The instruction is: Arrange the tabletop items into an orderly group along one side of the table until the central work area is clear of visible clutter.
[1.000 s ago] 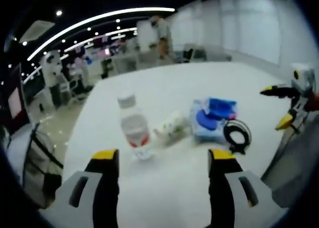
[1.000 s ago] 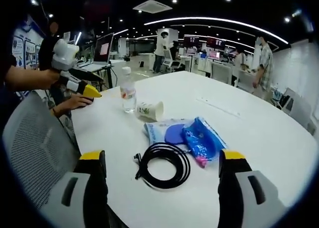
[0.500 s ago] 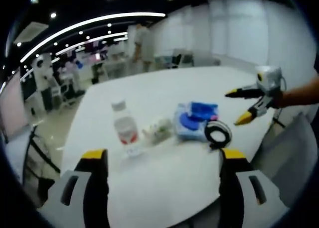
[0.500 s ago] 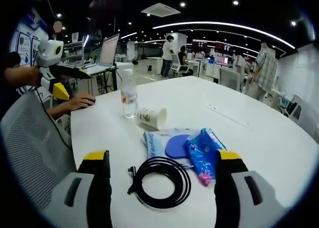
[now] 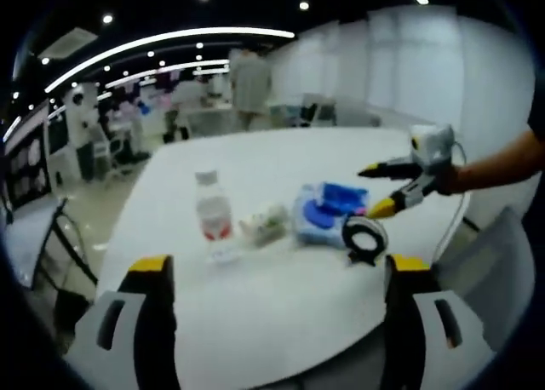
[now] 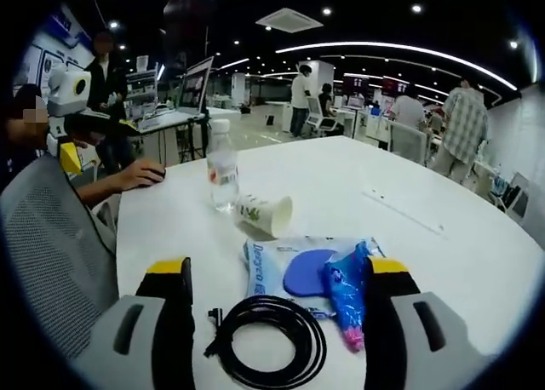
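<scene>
Both views are lit from above by ceiling spots and long curved light strips against a dark ceiling. The white table is bright and evenly lit, with faint, soft shadows under the things on it. The left gripper view is soft and hazy throughout, with a washed-out far wall on the right. The right gripper view is sharper near its middle. Fisheye bending curves straight lines towards the edges.
</scene>
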`<state>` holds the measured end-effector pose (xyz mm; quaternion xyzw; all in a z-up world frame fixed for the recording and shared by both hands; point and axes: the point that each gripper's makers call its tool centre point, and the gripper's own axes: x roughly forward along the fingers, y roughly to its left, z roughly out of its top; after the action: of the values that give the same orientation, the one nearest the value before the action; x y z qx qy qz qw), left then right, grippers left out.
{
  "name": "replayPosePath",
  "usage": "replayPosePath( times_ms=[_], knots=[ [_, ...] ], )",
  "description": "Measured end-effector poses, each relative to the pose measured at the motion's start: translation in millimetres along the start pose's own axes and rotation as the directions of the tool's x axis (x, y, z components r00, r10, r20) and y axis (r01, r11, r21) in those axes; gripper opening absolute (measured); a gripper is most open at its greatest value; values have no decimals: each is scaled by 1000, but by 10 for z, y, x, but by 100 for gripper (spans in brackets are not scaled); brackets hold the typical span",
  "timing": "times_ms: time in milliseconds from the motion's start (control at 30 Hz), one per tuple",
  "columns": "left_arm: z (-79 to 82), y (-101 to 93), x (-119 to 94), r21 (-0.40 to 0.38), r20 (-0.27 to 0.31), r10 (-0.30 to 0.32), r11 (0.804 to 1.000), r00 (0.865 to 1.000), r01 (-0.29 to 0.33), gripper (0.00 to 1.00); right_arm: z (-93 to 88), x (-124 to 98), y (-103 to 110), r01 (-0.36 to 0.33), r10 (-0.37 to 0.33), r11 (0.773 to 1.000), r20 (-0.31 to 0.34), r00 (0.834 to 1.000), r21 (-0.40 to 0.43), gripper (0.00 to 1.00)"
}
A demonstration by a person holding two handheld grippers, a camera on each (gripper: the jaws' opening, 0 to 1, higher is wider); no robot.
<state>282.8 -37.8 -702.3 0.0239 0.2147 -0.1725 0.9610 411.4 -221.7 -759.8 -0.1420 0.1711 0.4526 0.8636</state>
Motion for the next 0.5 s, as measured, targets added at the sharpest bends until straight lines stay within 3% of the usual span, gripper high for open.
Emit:
replayPosePath(
  times_ms=[200,500],
  knots=[
    [-26,-75,-7,32,4,3,999,1000,-3,99,23,175,8,-30,30,1000,6,1000,-8,77],
    [-103,5,53,35,22,19,999,1000,-20,99,88,437,-15,-57,57,998,15,998,-3,71]
  ],
)
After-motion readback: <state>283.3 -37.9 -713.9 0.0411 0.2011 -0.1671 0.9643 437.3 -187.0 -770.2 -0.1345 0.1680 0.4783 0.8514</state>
